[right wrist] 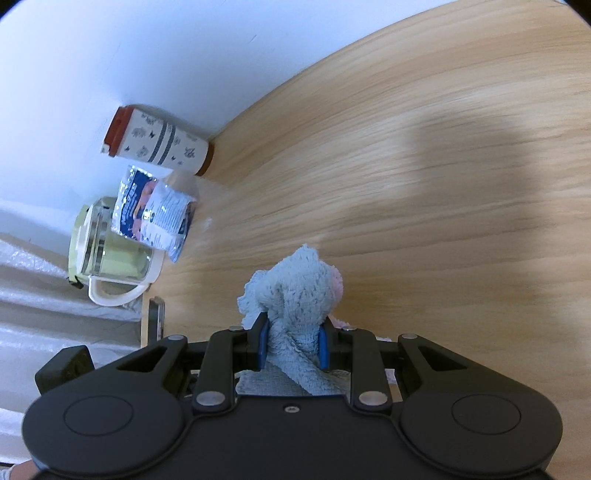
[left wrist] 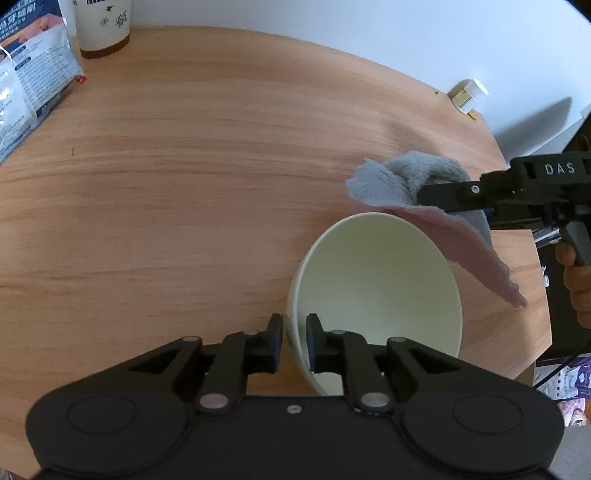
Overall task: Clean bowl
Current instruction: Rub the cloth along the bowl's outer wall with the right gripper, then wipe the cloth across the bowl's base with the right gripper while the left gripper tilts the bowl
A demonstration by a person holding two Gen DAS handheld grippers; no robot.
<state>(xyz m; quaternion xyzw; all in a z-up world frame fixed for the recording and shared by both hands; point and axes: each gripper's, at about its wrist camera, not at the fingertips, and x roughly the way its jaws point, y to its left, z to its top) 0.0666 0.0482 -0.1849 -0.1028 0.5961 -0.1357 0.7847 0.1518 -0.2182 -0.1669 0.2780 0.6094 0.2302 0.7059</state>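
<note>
The pale green bowl is tipped on its side over the wooden table, and its rim is pinched between the narrow jaws of the left gripper, one finger inside and one outside. A fluffy grey-and-pink cloth is clamped in the right gripper, held just above the bowl's far rim. A lidded cup and a snack packet are parked well apart by the wall.

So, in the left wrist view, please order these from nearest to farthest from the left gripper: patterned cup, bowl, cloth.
1. bowl: its rim sits between the left gripper fingers.
2. cloth: right, beyond the bowl.
3. patterned cup: far left corner.
</note>
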